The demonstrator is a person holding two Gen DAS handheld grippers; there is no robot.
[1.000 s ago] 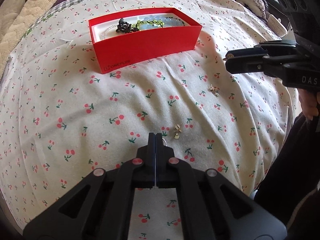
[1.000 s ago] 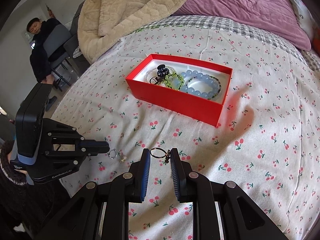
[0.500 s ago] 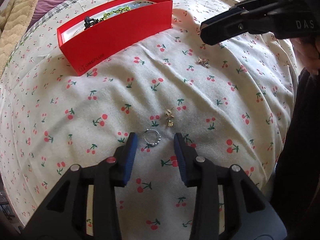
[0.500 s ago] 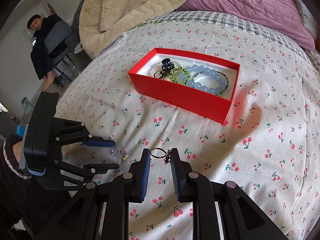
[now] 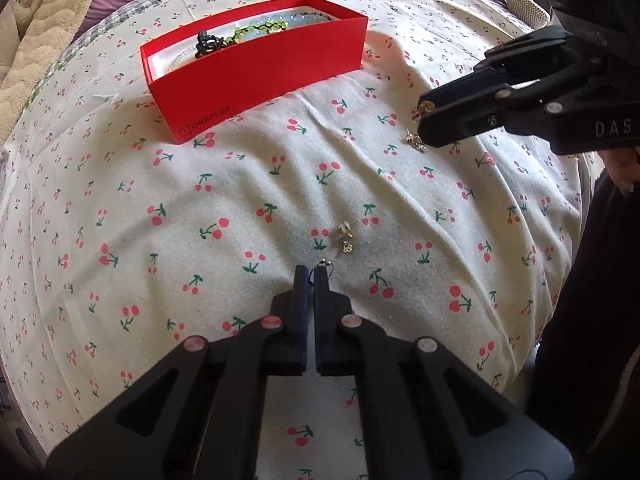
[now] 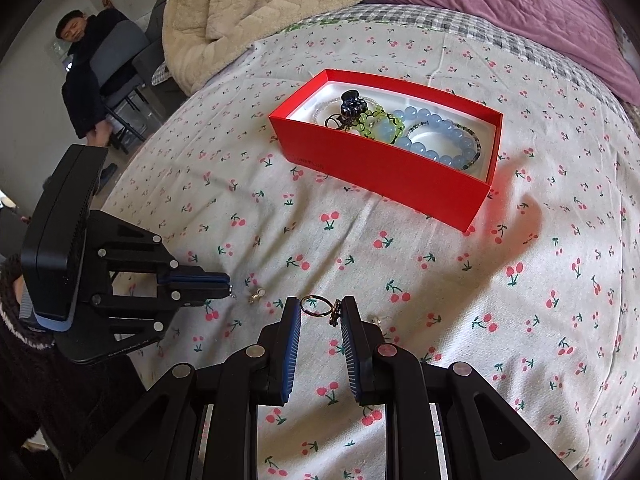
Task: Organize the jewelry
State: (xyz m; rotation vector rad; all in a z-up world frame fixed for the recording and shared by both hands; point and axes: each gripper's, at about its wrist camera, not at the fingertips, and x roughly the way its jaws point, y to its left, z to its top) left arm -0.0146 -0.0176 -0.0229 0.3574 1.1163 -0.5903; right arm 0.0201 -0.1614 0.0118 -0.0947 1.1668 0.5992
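My left gripper points down at the cherry-print sheet, shut on a small silver ring that peeks out at its tips. From the right wrist view the left gripper sits low at the left. My right gripper is shut on a dark hoop earring that spans its pads. A gold earring lies loose just beyond the left tips. Another earring lies under the right gripper. The red box holds a blue bead bracelet, a green one and a dark hair claw.
The box sits mid-bed, far from both grippers. A beige blanket and a purple duvet are heaped at the head of the bed. A person sits on a chair beyond the bed's left side.
The left jaws opened around the silver ring on the sheet, then shut on it. The right gripper kept its hold on the hoop earring and hardly moved.
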